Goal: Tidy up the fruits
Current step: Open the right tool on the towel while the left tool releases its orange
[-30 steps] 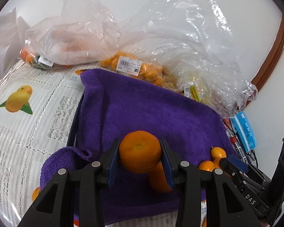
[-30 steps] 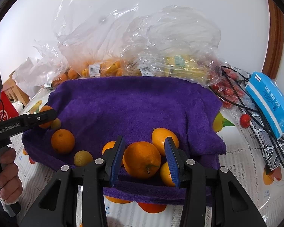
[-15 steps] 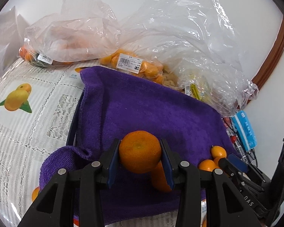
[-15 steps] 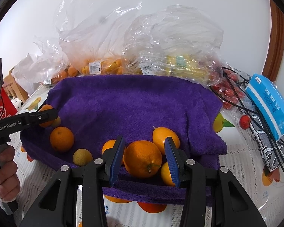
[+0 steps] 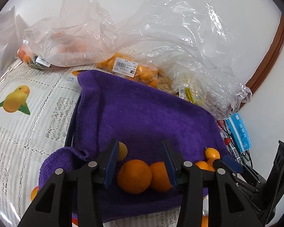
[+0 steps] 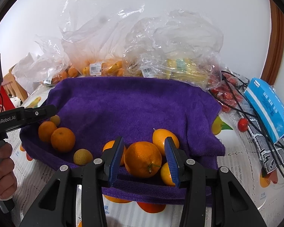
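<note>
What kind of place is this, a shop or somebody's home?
Most likely a home dining table: a lace tablecloth printed with fruit, supermarket bags of fruit with price labels against a plain wall, and a purple towel holding loose oranges.

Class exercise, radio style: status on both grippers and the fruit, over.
Left gripper opening, orange lying loose on the purple towel. Right gripper open around a larger orange, pads clear. Small fruit crowd both sides.
</note>
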